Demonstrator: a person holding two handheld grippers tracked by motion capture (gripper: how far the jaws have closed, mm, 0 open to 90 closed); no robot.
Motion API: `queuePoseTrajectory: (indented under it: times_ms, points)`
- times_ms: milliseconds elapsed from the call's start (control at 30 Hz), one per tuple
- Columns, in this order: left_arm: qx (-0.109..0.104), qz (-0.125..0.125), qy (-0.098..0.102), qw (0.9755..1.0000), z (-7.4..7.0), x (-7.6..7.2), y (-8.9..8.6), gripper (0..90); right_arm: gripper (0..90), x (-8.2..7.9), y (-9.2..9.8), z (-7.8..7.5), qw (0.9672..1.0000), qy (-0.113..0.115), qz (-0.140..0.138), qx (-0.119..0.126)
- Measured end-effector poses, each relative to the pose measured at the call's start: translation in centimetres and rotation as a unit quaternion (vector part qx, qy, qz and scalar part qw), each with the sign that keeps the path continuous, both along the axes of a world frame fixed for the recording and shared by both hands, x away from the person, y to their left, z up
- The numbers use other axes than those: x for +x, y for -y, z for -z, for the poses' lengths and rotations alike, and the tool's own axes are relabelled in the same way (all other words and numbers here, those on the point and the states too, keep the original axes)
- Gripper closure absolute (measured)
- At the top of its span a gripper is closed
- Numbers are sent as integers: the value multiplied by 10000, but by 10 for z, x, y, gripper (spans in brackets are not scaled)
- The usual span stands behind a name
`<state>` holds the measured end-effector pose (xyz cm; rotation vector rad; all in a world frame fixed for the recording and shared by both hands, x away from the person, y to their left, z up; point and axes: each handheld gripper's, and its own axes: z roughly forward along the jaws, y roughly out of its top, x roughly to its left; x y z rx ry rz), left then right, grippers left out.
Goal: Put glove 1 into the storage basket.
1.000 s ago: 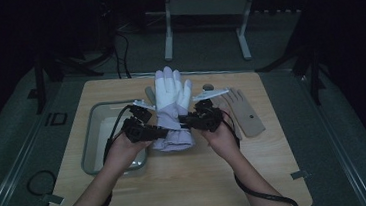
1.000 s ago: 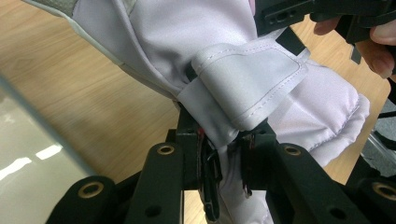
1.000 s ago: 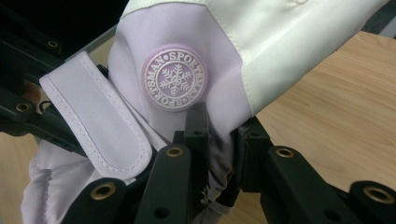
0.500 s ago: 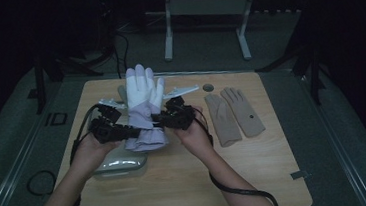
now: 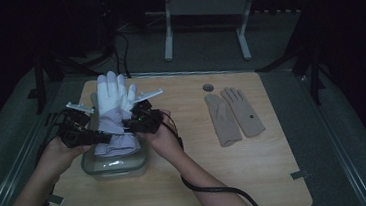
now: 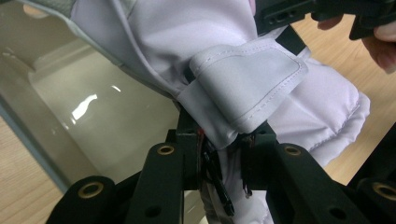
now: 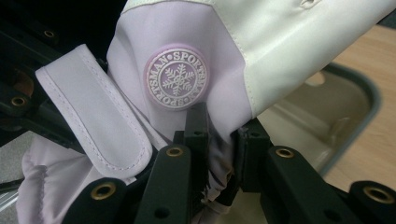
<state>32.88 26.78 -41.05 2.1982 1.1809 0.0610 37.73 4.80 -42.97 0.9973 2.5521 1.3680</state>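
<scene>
A pale lilac and white ski glove (image 5: 113, 111) hangs upright between both hands, fingers up, its cuff over a clear plastic bin (image 5: 92, 167) at the table's left. My left gripper (image 5: 102, 136) is shut on the glove's left wrist edge; in the left gripper view the jaws pinch the fabric (image 6: 224, 140) under a strap tab. My right gripper (image 5: 129, 126) is shut on the opposite wrist edge; in the right gripper view the pads clamp the cloth (image 7: 219, 154) just below a round snowflake badge (image 7: 177, 77).
A pair of tan gloves (image 5: 234, 114) lies flat on the right half of the wooden table (image 5: 193, 182). A small round hole (image 5: 208, 87) sits near the far edge. The bin's rim (image 7: 359, 112) lies beneath the held glove.
Both hands have carried the ski glove leftward across the table, from near its middle to above the clear bin. The grips have stayed the same.
</scene>
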Motion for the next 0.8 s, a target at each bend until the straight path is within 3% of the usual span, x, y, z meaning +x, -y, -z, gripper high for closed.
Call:
queuePoseTrajectory:
  times_ms: [300,567,800]
  points:
    - [-222,-17,-457,9987,45,6,-3,730,778,0,-7,35,9988,-346,63,-330]
    - [-52,-33,-718,9974,71,9,4,719,775,3,-11,56,9956,-513,24,-782]
    - [274,-38,-827,9962,83,8,13,690,765,7,-20,64,9882,-829,6,-1290]
